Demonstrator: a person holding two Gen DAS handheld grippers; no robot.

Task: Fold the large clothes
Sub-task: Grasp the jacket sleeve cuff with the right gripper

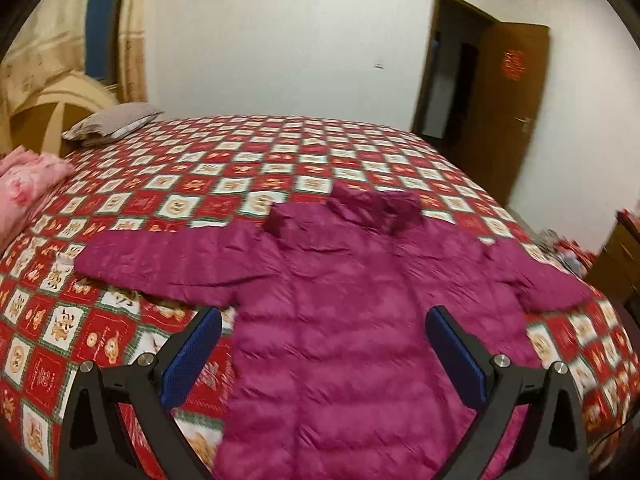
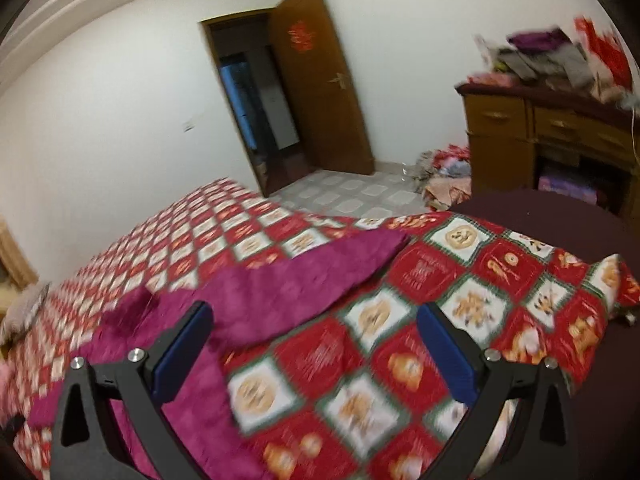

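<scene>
Your puffy purple coat (image 1: 340, 312) lies flat on the bed (image 1: 200, 168). Both hand-held grippers, left (image 1: 324, 354) and right (image 2: 316, 350), are wide open, holding nothing. That slick, puffy cloth may slip if you pinch too little.

A jacket (image 1: 352, 320) is spread flat on a bed (image 1: 168, 184), collar toward the far wall and sleeves stretched out to either side. A pillow (image 1: 112, 122) is placed at the bed's far left corner, and folded bedding (image 1: 28, 188) lies on its left edge. Behind the bed to the right, a door (image 1: 504, 120) is seen open. A cabinet (image 2: 548, 140) is placed right of the bed, with clothes piled on top (image 2: 560, 60).
</scene>
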